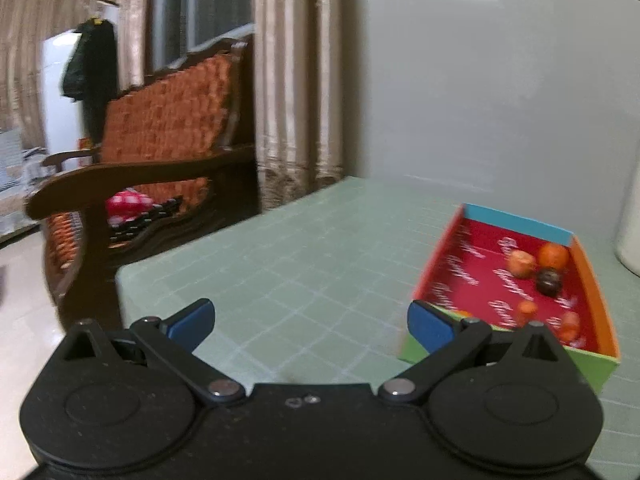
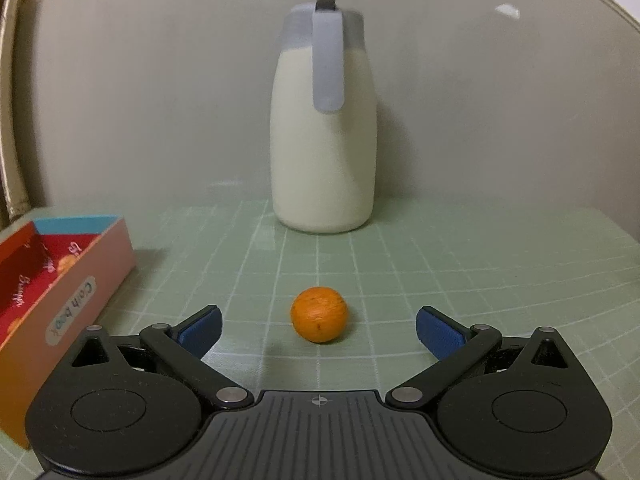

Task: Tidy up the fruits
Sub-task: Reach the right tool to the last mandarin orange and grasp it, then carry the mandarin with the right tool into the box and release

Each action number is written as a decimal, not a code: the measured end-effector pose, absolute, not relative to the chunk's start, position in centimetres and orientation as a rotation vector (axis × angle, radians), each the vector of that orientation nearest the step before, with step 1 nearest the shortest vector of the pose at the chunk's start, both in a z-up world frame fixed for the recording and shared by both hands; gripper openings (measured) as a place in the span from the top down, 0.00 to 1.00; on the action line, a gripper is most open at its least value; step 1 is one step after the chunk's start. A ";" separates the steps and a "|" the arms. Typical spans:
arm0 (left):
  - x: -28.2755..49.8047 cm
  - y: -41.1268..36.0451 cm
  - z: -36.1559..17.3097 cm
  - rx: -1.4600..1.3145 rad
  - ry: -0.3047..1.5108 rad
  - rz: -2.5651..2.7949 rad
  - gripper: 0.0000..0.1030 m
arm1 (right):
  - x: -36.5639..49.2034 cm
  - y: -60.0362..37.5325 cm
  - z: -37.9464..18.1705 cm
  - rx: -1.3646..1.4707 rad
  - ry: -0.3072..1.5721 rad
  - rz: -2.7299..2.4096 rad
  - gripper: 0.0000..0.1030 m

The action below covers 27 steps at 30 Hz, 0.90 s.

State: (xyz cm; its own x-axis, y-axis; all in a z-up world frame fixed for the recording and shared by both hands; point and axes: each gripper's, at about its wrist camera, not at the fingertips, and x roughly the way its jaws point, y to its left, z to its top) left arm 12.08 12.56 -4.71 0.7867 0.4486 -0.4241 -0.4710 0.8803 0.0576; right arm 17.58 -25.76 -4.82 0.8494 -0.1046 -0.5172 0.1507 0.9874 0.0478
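Red-lined box [image 1: 516,280] at lower right, several fruits inside; left gripper [image 1: 310,322] fingers spread wide, empty, over green tabletop [image 1: 300,248].
Right wrist view: orange [image 2: 319,314] at centre, right gripper [image 2: 319,330] fingers wide, not touching. Best to centre, then close gently.

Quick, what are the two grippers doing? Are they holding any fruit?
Left gripper: open, holding nothing.
Right gripper: open, holding nothing; the orange lies on the mat between its fingers, untouched.
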 end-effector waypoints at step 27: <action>10.4 15.5 -5.1 -0.102 0.466 0.593 0.06 | 20.4 -23.8 -5.3 0.088 0.597 -0.033 0.63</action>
